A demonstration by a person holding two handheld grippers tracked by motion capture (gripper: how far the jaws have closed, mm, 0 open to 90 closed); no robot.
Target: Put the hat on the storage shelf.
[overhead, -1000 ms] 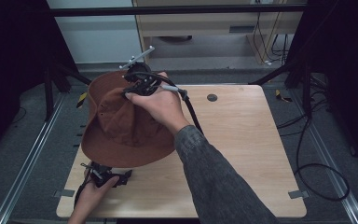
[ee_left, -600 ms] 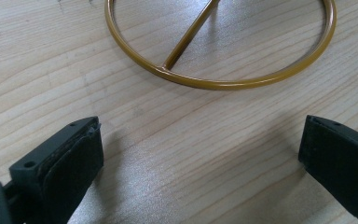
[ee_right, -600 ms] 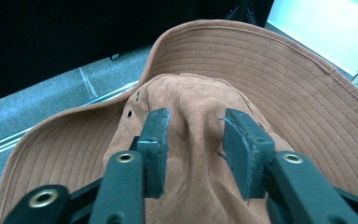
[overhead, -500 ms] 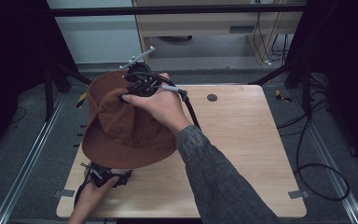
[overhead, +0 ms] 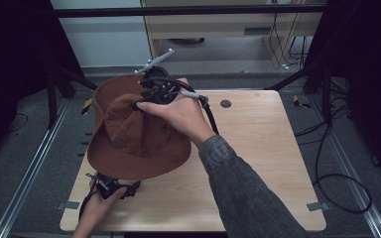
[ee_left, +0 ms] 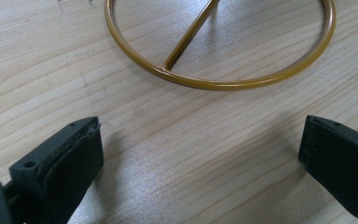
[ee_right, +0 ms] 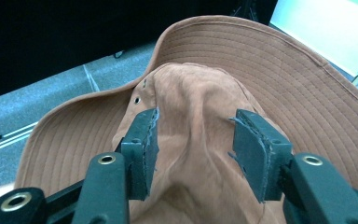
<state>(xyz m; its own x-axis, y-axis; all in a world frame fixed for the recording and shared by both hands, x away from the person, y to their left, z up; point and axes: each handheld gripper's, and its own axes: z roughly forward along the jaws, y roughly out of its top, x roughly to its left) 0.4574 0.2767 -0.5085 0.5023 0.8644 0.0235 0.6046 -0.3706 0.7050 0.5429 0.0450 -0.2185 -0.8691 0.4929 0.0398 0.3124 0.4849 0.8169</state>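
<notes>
A brown wide-brimmed hat (overhead: pixel 129 144) is raised and tilted over the left half of the wooden table (overhead: pixel 263 148). My right gripper (overhead: pixel 151 94) comes in from above at the hat's far side. In the right gripper view it (ee_right: pixel 198 130) is shut on the bunched crown of the hat (ee_right: pixel 270 60), with a ridge of fabric pinched between the pads. My left gripper (overhead: pixel 110 184) lies low near the table's front left, partly under the brim. It (ee_left: pixel 200 140) stands open just above the wood, facing a gold metal ring (ee_left: pixel 219 84) with a spoke that lies flat on the table.
A small dark round hole (overhead: pixel 225 103) sits in the table near its far edge. Black frame posts and cables (overhead: pixel 337 148) stand around the table on the grey floor. A cabinet (overhead: pixel 213 29) is behind it.
</notes>
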